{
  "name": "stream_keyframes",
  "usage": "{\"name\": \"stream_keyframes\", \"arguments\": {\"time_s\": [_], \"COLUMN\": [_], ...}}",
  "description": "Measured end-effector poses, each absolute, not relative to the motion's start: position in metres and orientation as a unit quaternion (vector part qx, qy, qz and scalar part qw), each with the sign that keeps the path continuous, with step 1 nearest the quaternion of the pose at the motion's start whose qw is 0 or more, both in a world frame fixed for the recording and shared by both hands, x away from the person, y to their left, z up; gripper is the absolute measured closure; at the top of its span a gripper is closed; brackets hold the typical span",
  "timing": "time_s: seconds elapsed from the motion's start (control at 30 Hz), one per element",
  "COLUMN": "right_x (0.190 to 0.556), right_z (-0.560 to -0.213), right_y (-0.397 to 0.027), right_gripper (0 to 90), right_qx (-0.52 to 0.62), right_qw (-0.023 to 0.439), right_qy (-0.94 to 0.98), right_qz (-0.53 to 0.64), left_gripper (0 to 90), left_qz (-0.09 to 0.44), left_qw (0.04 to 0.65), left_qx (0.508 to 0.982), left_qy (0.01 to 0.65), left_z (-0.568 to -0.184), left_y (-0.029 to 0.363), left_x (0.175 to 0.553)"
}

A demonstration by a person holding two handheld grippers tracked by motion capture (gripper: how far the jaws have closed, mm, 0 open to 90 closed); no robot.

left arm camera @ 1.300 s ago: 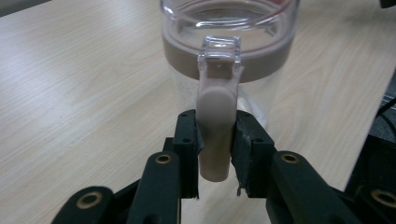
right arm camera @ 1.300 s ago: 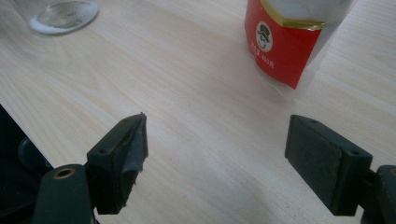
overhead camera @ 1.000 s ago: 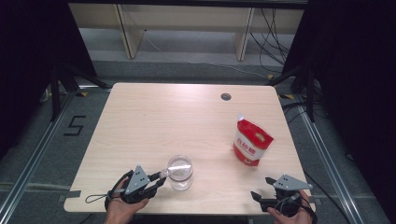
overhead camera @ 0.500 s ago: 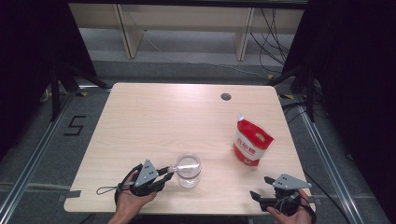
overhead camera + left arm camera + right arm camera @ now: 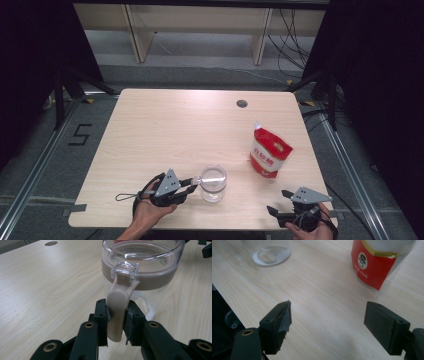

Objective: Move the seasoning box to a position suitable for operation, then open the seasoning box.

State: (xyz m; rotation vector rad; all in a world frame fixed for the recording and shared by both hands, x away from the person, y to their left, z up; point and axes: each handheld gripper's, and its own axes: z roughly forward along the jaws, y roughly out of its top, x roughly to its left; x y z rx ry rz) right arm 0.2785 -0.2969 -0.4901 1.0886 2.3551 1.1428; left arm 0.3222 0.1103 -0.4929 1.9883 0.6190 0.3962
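A clear glass jar (image 5: 213, 184) with a clear lid and a beige seal ring stands near the table's front edge. My left gripper (image 5: 192, 183) is shut on the jar's beige latch tab (image 5: 117, 312), which hangs from the clear clasp on the lid rim (image 5: 125, 271). A red and white pouch (image 5: 269, 152) stands upright to the right of the jar. My right gripper (image 5: 276, 204) rests open at the front right corner, with nothing between its black pads (image 5: 279, 321). The pouch (image 5: 374, 262) and the jar's base (image 5: 271, 253) lie beyond it.
The light wooden table (image 5: 165, 125) has a round cable hole (image 5: 242, 104) at the back right. Its front edge lies just under both hands. Metal floor rails run along either side of the table.
My left gripper has slid to the right along the front edge, drawing the jar with it by the latch tab. The right gripper and the pouch have stayed put.
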Motion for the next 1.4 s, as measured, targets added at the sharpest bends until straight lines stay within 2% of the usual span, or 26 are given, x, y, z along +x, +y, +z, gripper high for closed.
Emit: {"name": "stream_keyframes", "arguments": {"time_s": [0.4,0.43,0.63,0.7,0.73,0.77,0.83,0.9,0.93,1.4], "right_x": [0.279,0.279,0.279,0.278,0.278,0.278,0.276,0.277,0.277,0.276], "right_z": [-0.490,-0.490,-0.490,-0.489,-0.489,-0.490,-0.489,-0.489,-0.489,-0.488], "right_y": [-0.297,-0.296,-0.295,-0.296,-0.296,-0.295,-0.295,-0.296,-0.295,-0.291], "right_gripper": [23.1,23.1,23.5,23.4,23.5,23.6,24.9,24.8,24.7,23.9], "right_qx": [0.373,0.375,0.372,0.376,0.372,0.376,0.379,0.371,0.372,0.369], "right_qw": [0.168,0.154,0.154,0.162,0.156,0.154,0.160,0.163,0.162,0.158], "right_qy": [0.825,0.827,0.826,0.824,0.827,0.824,0.823,0.826,0.827,0.825], "right_qz": [0.390,0.390,0.394,0.392,0.393,0.395,0.392,0.392,0.390,0.399], "left_gripper": [73.6,73.7,73.3,62.7,53.8,48.5,37.5,34.0,29.4,26.5], "left_qz": [0.152,0.147,0.137,0.148,0.156,0.173,0.164,0.162,0.160,0.132], "left_qw": [0.497,0.497,0.504,0.492,0.485,0.474,0.486,0.491,0.495,0.485], "left_qx": [0.821,0.823,0.821,0.826,0.824,0.824,0.816,0.813,0.809,0.822], "left_qy": [0.236,0.234,0.233,0.231,0.248,0.257,0.268,0.270,0.274,0.267], "left_z": [-0.493,-0.493,-0.494,-0.494,-0.495,-0.495,-0.494,-0.493,-0.490,-0.479], "left_y": [0.107,0.106,0.107,0.108,0.107,0.108,0.111,0.113,0.115,0.116], "left_x": [0.324,0.326,0.326,0.328,0.327,0.327,0.329,0.328,0.326,0.312]}}
